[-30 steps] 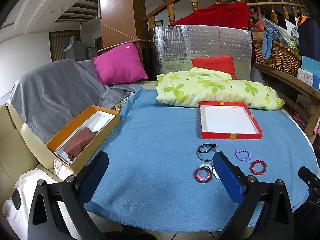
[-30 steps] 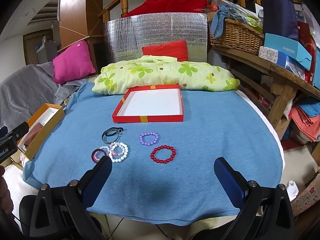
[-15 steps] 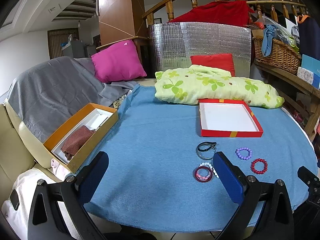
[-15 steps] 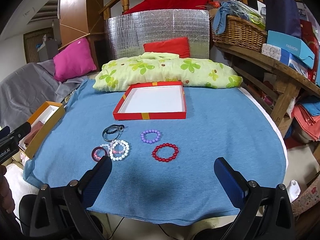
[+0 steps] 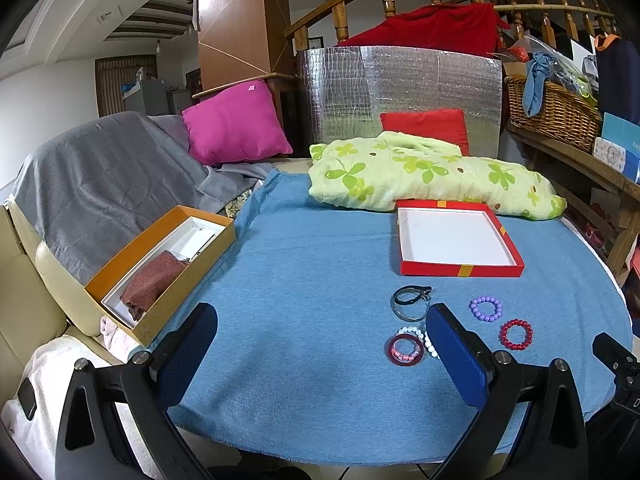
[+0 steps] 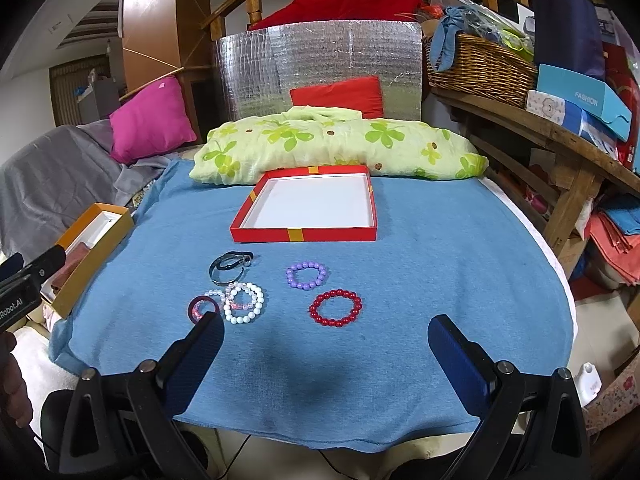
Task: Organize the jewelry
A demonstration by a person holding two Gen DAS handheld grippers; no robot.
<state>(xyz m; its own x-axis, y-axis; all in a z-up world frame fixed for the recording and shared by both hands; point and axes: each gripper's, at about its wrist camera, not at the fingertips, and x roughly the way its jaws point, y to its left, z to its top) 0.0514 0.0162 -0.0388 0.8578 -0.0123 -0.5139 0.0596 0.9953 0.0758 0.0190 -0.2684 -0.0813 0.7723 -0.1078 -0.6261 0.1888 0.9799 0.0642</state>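
Note:
Several bracelets lie on the blue cloth: a red bead bracelet [image 6: 336, 308] [image 5: 516, 334], a purple bead bracelet [image 6: 306, 275] [image 5: 485, 308], a white bead bracelet [image 6: 244, 303], a dark red bangle [image 6: 203, 308] [image 5: 405, 351] and a dark metal bangle [image 6: 230, 267] [image 5: 412, 301]. An empty red tray with a white floor [image 6: 304, 235] [image 5: 460, 270] sits behind them. My left gripper [image 5: 320, 336] is open and empty, left of the bracelets. My right gripper [image 6: 326, 344] is open and empty, just in front of the red bracelet.
An orange box [image 5: 160, 276] with a brown cloth stands at the table's left edge. A green flowered bundle [image 6: 332, 144] lies behind the tray. A wooden shelf with a wicker basket [image 6: 480, 64] stands to the right. A grey-covered sofa [image 5: 100, 176] is on the left.
Both grippers have moved slightly forward toward the table, so the bracelets and tray sit a little closer in view. Both stay open and empty.

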